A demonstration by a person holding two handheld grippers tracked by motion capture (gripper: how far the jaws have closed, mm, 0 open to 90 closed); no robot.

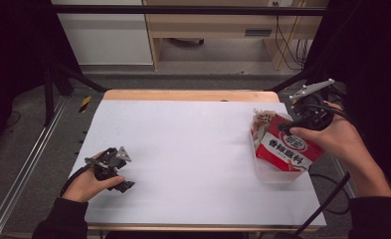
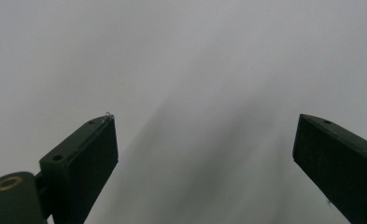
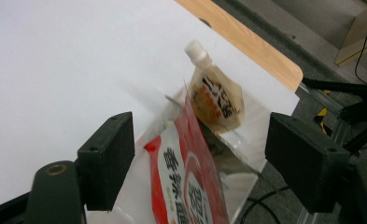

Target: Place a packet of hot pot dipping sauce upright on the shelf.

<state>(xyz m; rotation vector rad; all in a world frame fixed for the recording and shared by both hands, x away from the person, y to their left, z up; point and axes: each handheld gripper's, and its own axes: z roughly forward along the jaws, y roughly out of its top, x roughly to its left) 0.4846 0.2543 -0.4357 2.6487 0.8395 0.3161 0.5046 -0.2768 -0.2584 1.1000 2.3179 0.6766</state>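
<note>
1. We see the right tongs (image 3: 197, 154) spread wide, pads clear of the red sachet (image 1: 288, 148).
2. The sachet stands in a clear tub (image 1: 270, 172) at the desk's (image 1: 193, 149) three o'clock, beside a spouted pouch (image 3: 214, 93).
3. At eight o'clock, the left tongs (image 2: 204, 154) gape over bare desk.

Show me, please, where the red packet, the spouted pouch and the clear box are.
red packet (image 1: 287, 148), high view, on its white label.
spouted pouch (image 3: 215, 97), right gripper view, on its printed front.
clear box (image 1: 276, 176), high view, on its near wall.
</note>
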